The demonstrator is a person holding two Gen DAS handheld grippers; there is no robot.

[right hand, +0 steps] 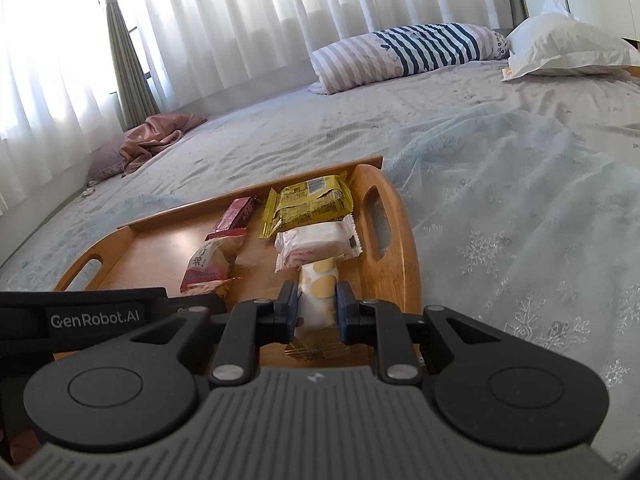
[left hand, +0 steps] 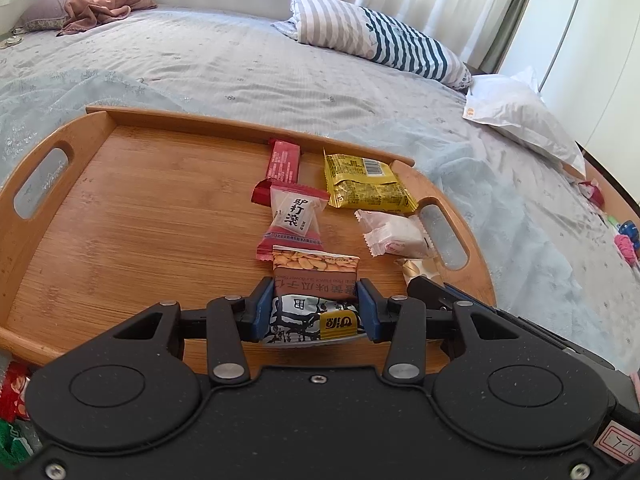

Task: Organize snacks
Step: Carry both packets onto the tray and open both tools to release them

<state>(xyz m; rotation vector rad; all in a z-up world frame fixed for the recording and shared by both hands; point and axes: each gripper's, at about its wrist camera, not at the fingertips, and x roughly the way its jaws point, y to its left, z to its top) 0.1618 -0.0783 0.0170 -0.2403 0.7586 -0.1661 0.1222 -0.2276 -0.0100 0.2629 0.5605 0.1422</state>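
Observation:
A wooden tray [left hand: 132, 216] lies on the bed and holds several snacks. My left gripper [left hand: 315, 300] is shut on a sunflower-seed packet [left hand: 314, 280] just above the tray's near side. Ahead of it lie a white-and-red candy packet [left hand: 294, 220], a red bar [left hand: 284, 162], a yellow packet [left hand: 366, 184] and a white-pink packet [left hand: 394, 234]. My right gripper [right hand: 317, 306] is shut on a white packet with gold dots [right hand: 318, 292] over the tray [right hand: 400, 248] near its right handle. The yellow packet [right hand: 310, 204], white-pink packet [right hand: 316, 246] and red bar [right hand: 236, 216] lie beyond it.
The tray sits on a pale blue bedspread [left hand: 280, 72]. A striped pillow [left hand: 384, 40] and a white pillow [left hand: 520, 116] lie at the far right, a pink cloth [left hand: 104, 4] at the far left. Red and green wrappers [left hand: 12, 408] show at the lower left. Small toys [left hand: 624, 236] lie at the right edge.

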